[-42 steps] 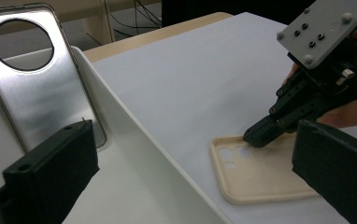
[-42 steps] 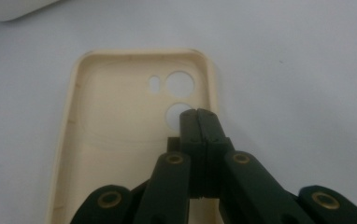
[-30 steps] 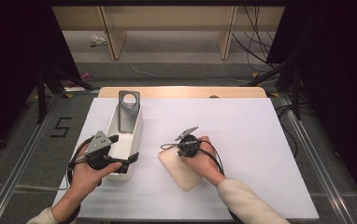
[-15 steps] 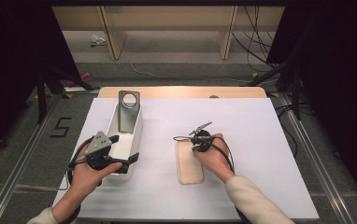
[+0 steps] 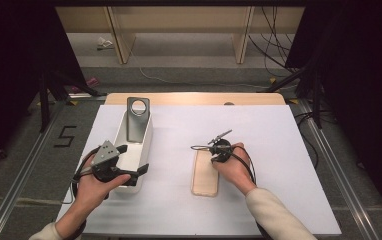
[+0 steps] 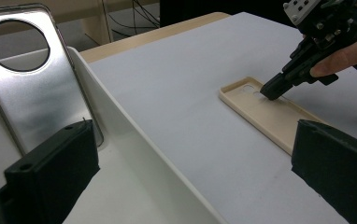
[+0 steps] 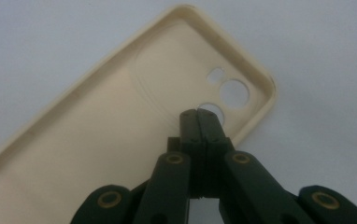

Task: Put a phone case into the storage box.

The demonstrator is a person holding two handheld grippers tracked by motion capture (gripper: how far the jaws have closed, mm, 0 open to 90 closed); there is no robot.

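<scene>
Phone case lies flat and open-side up on the white table cover, right of the white tray, and my right gripper is down inside it with its jaws pressed together, nothing between them, tips resting on the case floor right by the camera cutouts. From the left gripper view I see the same thing: closed tips planted at the far end of the case. My read is that I'm nudging or pinning the case with a closed tip, so I want light downward pressure and a slow push along its long axis, keeping the tip off the cutout holes so it doesn't snag and flip the soft shell. My left gripper sits at the near end of the tray, jaws spread wide with one inside the tray and one outside, gripping nothing; the metal plate with its round hole leans in the tray's far end. I'd hold the left one steady there.
</scene>
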